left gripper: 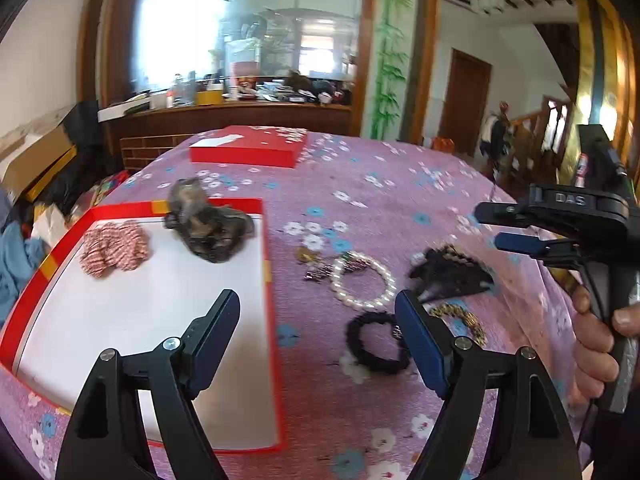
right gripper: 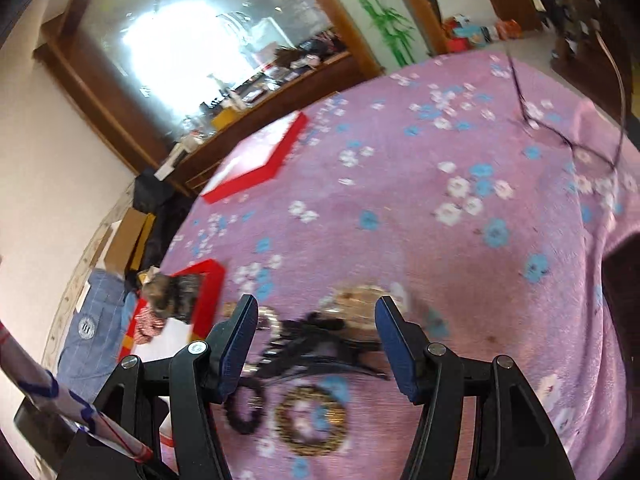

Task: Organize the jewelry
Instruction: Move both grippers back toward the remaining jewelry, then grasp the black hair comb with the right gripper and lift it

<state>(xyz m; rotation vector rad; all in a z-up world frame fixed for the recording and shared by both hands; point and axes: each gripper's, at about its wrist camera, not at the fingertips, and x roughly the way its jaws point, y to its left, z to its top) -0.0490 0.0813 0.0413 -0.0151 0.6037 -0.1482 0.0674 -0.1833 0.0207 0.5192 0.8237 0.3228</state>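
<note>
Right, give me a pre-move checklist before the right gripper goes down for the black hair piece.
1. Right gripper open: ok, fingers spread wide.
2. Black hair piece between the fingers: ok, it lies in the gap, though blurred.
3. Neighbours apart from it: not ok, the pearl bracelet and gold ring-shaped band lie close by.
4. Red box has room: ok, only the striped scrunchie and dark scrunchie sit at its far end.
5. Left gripper out of the way: cannot tell; it is open near the black hair tie.
</note>
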